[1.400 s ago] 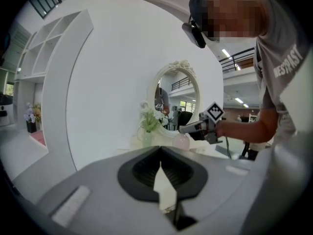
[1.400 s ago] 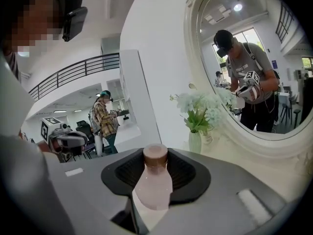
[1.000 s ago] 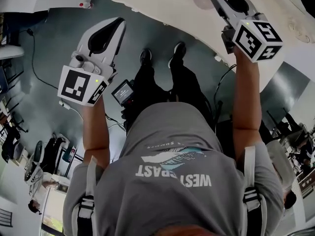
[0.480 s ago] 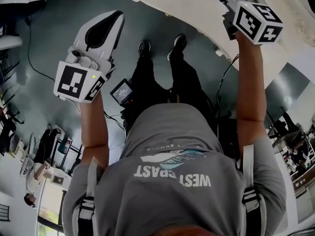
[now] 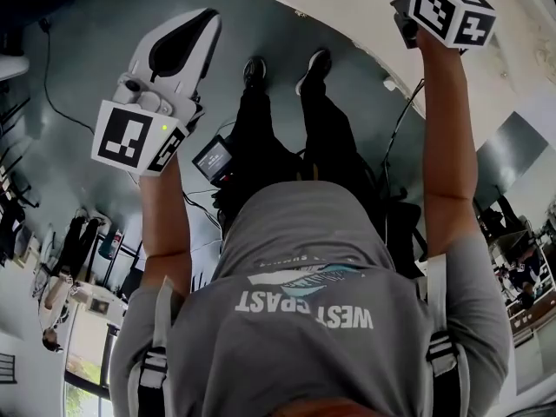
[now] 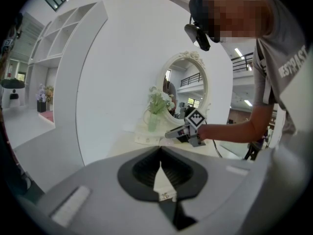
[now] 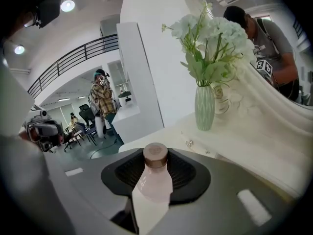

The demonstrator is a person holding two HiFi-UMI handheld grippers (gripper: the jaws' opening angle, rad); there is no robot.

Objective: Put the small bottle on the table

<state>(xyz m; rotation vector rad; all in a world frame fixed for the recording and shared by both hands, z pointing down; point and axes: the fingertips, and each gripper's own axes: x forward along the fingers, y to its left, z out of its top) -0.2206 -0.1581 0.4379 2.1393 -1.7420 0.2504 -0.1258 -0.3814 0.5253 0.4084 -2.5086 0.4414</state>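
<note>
Since the earlier frames, the right gripper (image 7: 155,169) has travelled forward over the table (image 5: 347,11). In the head view only its marker cube (image 5: 450,11) now shows, at the top right edge, whereas the jaw housing showed there as well before. The left gripper (image 5: 204,23) has shifted slightly up and to the left. It hangs over the grey floor (image 5: 78,85), clear of the table's near edge.

Right gripper: the jaws stand partly apart and clamp the small bottle (image 7: 152,185) between the black ribbed pads. The bottle is pale pink and lies along the jaws. Its brown cap (image 7: 155,155) points forward, away from the gripper body. The bottle is carried in the grip over the table's near edge. No view shows whether its base touches the white top.

Left gripper: the jaws are closed tip to tip, and nothing is held between them.

Table contents: a ribbed green vase (image 7: 204,107) with white flowers (image 7: 210,33) stands upright toward the back edge, just in front of the oval mirror (image 6: 188,89). A small shiny item (image 7: 189,143) lies on the top between the vase and the near edge. From the left gripper view, the right gripper is seen held over the table, near the vase.
</note>
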